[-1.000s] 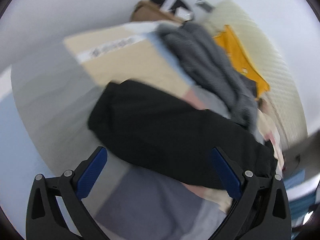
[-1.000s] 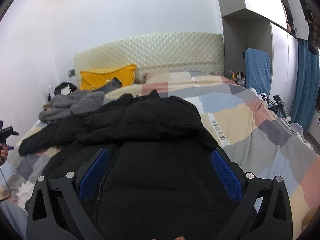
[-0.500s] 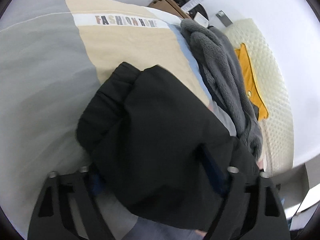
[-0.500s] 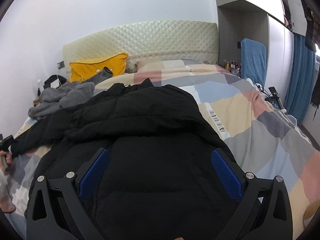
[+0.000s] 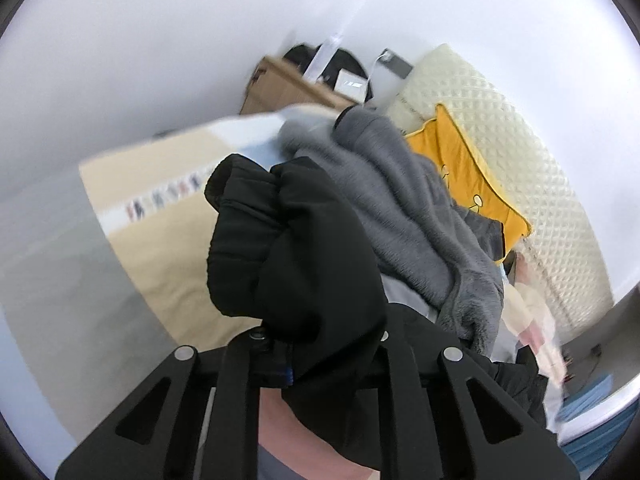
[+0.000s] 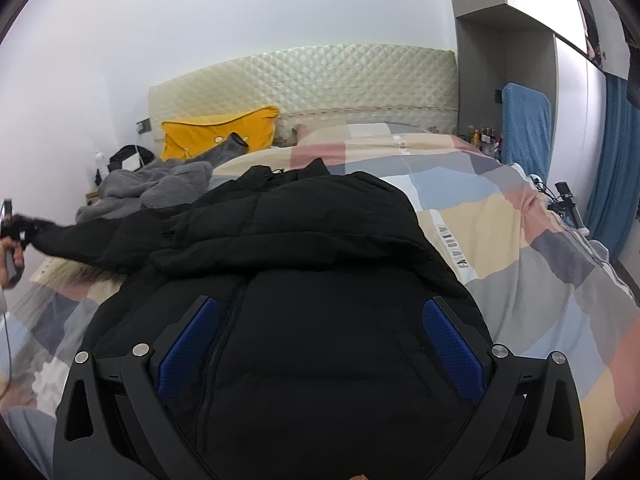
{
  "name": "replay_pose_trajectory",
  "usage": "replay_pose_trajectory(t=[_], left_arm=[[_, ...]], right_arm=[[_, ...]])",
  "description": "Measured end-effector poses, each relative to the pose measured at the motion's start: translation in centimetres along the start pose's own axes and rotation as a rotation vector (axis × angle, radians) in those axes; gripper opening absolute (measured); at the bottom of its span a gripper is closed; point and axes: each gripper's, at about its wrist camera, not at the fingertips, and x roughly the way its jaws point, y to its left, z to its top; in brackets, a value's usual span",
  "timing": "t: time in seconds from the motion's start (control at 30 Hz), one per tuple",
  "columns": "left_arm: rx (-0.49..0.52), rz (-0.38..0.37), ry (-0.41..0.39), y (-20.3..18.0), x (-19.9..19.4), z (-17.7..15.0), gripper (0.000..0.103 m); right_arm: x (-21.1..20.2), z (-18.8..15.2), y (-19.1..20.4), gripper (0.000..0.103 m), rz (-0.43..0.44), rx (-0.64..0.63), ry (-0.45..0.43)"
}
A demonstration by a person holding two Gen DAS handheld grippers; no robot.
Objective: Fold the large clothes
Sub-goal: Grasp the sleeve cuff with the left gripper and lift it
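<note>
A large black puffer jacket (image 6: 304, 280) lies spread on the patchwork bed cover (image 6: 520, 240). My left gripper (image 5: 320, 352) is shut on the end of the jacket's black sleeve (image 5: 288, 248) and holds it up off the bed. In the right wrist view the left gripper (image 6: 16, 228) shows at the far left, with the sleeve stretched out to it. My right gripper (image 6: 316, 344) is open and hovers just above the jacket's front, with nothing between its blue pads (image 6: 452, 344).
A grey fleece garment (image 5: 420, 216) lies piled on the bed beside the sleeve, also in the right wrist view (image 6: 152, 192). A yellow pillow (image 6: 216, 132) leans on the quilted headboard (image 6: 320, 80). A wardrobe and blue curtain (image 6: 612, 160) stand at the right.
My left gripper has closed on the sleeve end and lifted it off the bed, pulling the sleeve out to the left. The right gripper stays open over the jacket.
</note>
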Motion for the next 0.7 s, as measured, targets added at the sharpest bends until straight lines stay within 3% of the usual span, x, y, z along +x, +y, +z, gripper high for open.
replay_pose_trajectory(t=[0.17,0.43,0.6,0.7], left_arm=[[0.077,0.063,-0.041,-4.4,-2.8,1.1,0.016],[0.278,0.084,-0.128,-13.9,-9.2,1.3,0.016],[0.417,0.086,-0.187,-20.5,-12.5,-0.1,0.016],[0.494,0.083,-0.183,-24.6,-13.6,-1.7,0.017]], right_arm=[[-0.1,0.2,-0.3,0.103,0.055,0.005,-0.001],[-1.0,1.0,-0.7,0.103,0.097,-0.030,-0.044],[-1.9,1.6,-1.5,0.103,0.101,-0.058,-0.088],[-2.4,1.8,-2.7,0.103,0.146,-0.028,-0.103]])
